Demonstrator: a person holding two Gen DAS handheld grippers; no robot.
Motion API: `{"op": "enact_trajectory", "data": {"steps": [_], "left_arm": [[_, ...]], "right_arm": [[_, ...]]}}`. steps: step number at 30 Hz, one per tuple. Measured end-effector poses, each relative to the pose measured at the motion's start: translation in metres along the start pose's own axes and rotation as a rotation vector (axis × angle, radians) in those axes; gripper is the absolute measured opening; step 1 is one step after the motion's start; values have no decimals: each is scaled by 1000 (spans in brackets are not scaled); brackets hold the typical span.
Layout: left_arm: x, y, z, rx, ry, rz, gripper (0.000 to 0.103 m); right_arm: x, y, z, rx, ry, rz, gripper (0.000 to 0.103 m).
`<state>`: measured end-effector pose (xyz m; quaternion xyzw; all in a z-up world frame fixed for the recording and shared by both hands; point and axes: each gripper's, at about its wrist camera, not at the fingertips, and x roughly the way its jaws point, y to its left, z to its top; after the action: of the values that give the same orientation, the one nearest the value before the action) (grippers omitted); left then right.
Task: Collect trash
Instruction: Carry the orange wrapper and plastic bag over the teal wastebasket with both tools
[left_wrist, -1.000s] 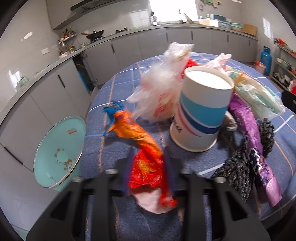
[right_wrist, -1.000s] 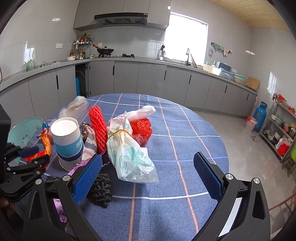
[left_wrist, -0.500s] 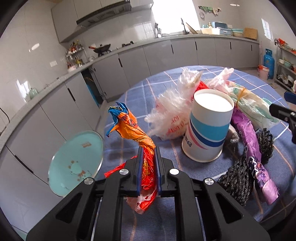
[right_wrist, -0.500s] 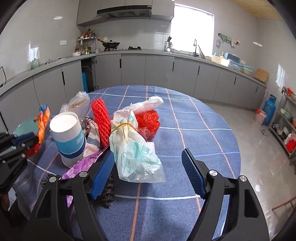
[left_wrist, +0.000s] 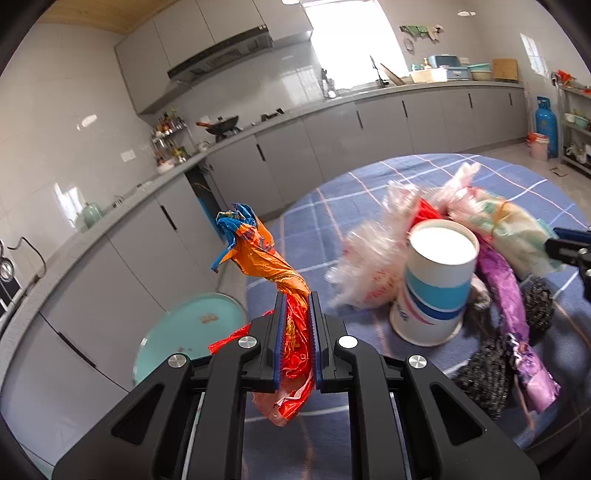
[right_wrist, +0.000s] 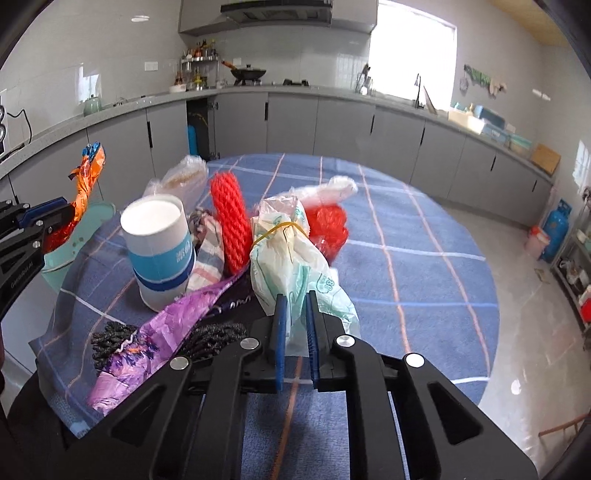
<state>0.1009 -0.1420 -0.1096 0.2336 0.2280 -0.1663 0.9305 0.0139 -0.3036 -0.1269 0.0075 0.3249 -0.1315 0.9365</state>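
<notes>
A twisted orange, red and blue wrapper (left_wrist: 258, 254) stands up out of my left gripper (left_wrist: 295, 295), which is shut on its red lower part and holds it off the table. The right wrist view shows this wrapper (right_wrist: 86, 173) raised at the far left. A white plastic bag with green print (right_wrist: 291, 251), tied with a yellow band, lies in the trash pile. My right gripper (right_wrist: 294, 295) is closing on the bag's near end, and the blue pads pinch the film between them.
On the round table with a blue checked cloth (right_wrist: 406, 295) are a white and blue paper cup (right_wrist: 160, 243), red mesh (right_wrist: 229, 218), a purple wrapper (right_wrist: 166, 325) and black scrubbers (left_wrist: 487, 373). A teal bin (left_wrist: 188, 332) stands beside the table's left edge.
My left gripper shut on the orange wrapper and lifted it off the table. My right gripper's wide jaws moved in and came together on the white and green bag.
</notes>
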Motion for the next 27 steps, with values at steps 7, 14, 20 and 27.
{"op": "enact_trajectory", "data": {"steps": [7,14,20,27], "left_arm": [[1,24,10,-9,-1,93,12],[7,56,15,-44,11,165,12],[13,75,14,-50,33,236,12],[27,103,10,-66,75,283,12]], "right_arm": [[-17,-4,13,5,-60,-15,10],[-34,-1,37,-9,-129,-26,9],[-39,17,62,-37,-180,-7,9],[-32,53,83,-89,-203,41,9]]}}
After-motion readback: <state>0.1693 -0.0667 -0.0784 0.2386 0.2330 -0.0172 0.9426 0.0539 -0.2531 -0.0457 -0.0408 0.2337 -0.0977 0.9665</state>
